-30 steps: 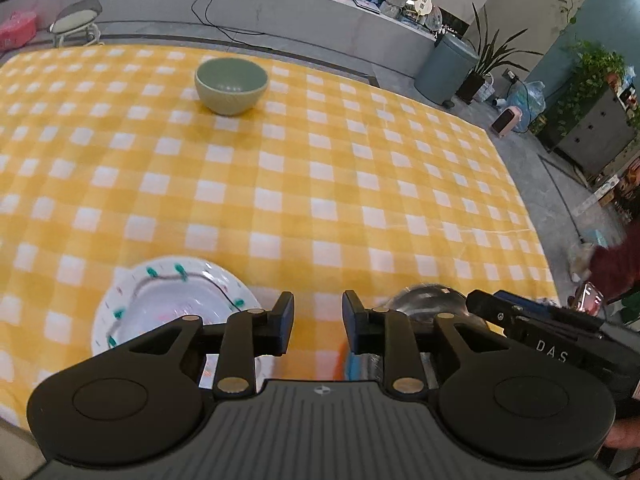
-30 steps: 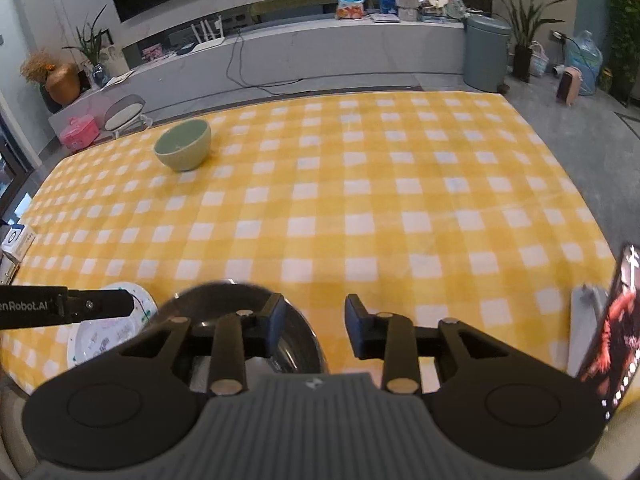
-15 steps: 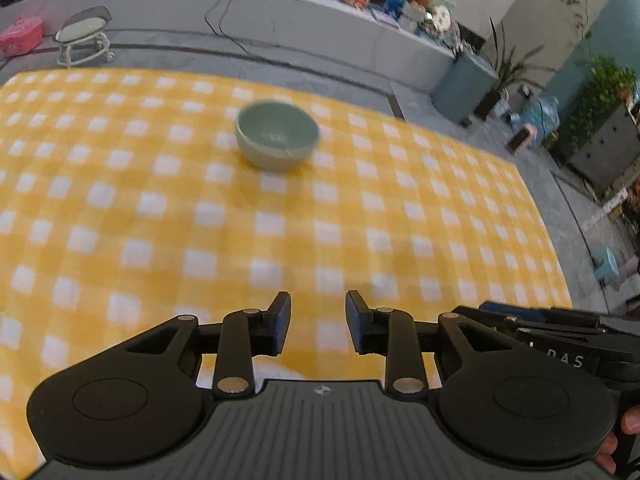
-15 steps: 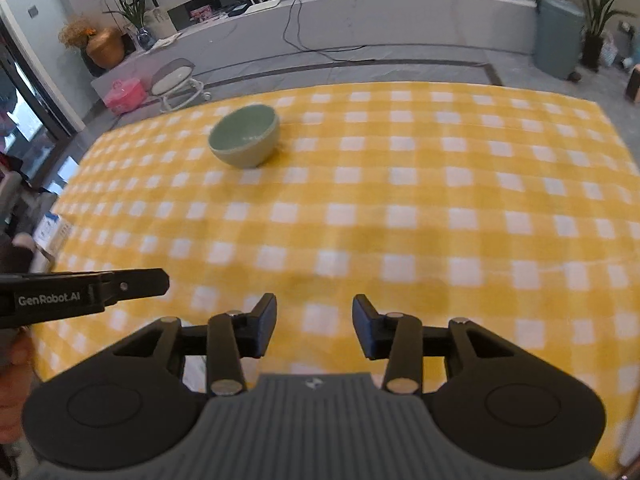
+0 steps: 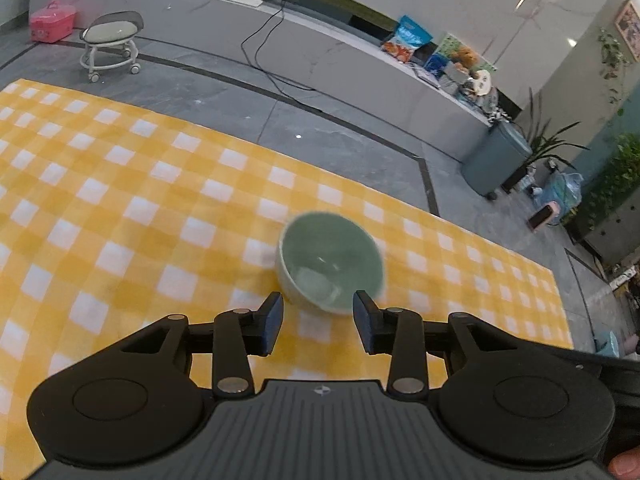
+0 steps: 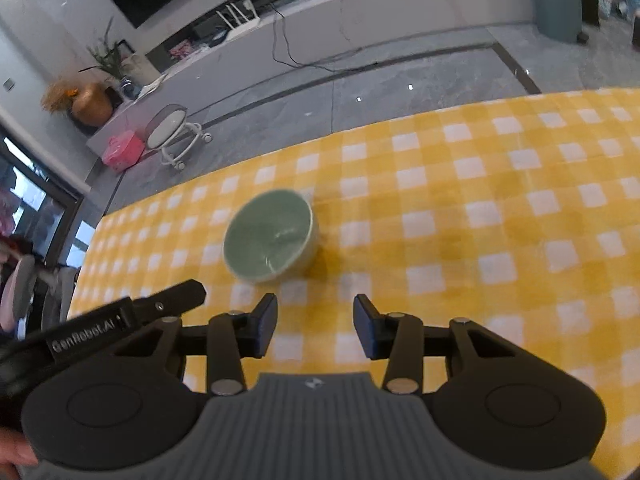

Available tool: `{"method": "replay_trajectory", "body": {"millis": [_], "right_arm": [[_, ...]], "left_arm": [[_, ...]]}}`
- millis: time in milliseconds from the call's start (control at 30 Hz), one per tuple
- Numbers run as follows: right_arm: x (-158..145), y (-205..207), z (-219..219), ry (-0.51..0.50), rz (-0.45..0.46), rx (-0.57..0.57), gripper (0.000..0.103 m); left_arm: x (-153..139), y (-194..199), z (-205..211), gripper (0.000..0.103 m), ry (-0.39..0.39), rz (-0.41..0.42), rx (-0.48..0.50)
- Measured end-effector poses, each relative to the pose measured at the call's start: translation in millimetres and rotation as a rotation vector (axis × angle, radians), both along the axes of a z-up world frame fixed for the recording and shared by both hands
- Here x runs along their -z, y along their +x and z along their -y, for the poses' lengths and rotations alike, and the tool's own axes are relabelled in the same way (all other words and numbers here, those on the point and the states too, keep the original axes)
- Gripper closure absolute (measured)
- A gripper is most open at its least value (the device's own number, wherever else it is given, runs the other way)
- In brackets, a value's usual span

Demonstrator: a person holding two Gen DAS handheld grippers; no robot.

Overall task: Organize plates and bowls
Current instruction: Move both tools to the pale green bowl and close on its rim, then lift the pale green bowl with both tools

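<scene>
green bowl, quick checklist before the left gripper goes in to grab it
1. Left gripper open: ok, nothing between the fingers.
2. Green bowl upright on the checked cloth: ok.
3. Bowl empty: ok, nothing visible inside, though the image is blurred.
4. Bowl lined up with the left gripper: ok, just ahead of the gap, not yet between the fingers.
5. Right gripper out of the way: ok, open, bowl ahead to its left.
6. Jaws wide enough for the rim: cannot tell.

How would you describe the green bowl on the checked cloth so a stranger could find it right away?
Start at the yellow and white checked tablecloth covering the table. Near its far edge, just ahead of the open left claw, sits a pale green bowl, upright and empty. It is the only dish visible on the cloth.
</scene>
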State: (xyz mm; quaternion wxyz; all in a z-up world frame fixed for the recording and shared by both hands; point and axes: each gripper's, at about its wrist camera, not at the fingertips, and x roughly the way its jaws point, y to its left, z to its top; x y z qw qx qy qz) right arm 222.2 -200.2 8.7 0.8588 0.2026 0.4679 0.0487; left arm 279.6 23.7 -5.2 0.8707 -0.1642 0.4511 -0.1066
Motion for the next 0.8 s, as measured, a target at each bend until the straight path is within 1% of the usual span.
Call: {"method": "replay_trajectory", "body": {"millis": [67, 133, 200, 267, 333, 400, 467, 500, 567, 633, 700, 733, 800], "right_arm": [[5.1, 16.5, -3.3, 0.008, -0.012, 0.005, 0.061], [8.5, 30.3, -7.9, -0.008, -0.008, 0.001, 0.061], [13.1, 41.8, -12.9, -0.03, -0.01, -0.003, 0.064], [19.5, 53.2, -15.9, -0.032, -0.014, -0.004, 0.07], [28.3, 63.1, -19.7, -0.033, -0.027, 0.003, 0.075], [35.5, 69.9, -22.3, -0.021, -0.031, 0.004, 0.078], [40.3, 74.4, -25.7, -0.032, -0.039, 0.01, 0.081], [42.1, 76.5, -28.0, -0.039, -0.04, 0.009, 0.081], [44.7, 79.5, -32.6, -0.061, -0.037, 0.011, 0.082], [47.3, 81.3, -35.9, -0.08, -0.039, 0.013, 0.084], [50.8, 82.5, -36.3, -0.091, -0.044, 0.022, 0.087], [53.1, 83.4, -36.3, -0.091, -0.049, 0.025, 0.09], [55.9, 82.2, -34.4, -0.082, -0.046, 0.038, 0.091]], "left_arm": [[6.5, 12.0, 0.5, 0.06, 0.015, -0.005, -0.006], [13.0, 21.7, 1.5, 0.06, 0.031, -0.022, -0.009], [20.6, 29.8, 2.1, 0.06, 0.042, -0.033, -0.011], [27.8, 35.9, 3.0, 0.061, 0.056, -0.044, -0.015], [33.9, 40.4, 2.3, 0.067, 0.054, -0.058, -0.023], [38.2, 44.9, 1.0, 0.069, 0.049, -0.069, -0.027], [41.3, 47.9, 0.3, 0.074, 0.057, -0.071, -0.03], [42.3, 49.1, 0.4, 0.075, 0.061, -0.071, -0.029], [43.2, 51.0, 1.5, 0.08, 0.054, -0.074, -0.023], [42.3, 51.3, 4.7, 0.087, 0.054, -0.075, -0.023], [41.8, 51.8, 8.3, 0.09, 0.065, -0.077, -0.027], [41.1, 51.6, 10.8, 0.091, 0.08, -0.077, -0.029], [39.7, 51.5, 14.3, 0.092, 0.103, -0.08, -0.03]]}}
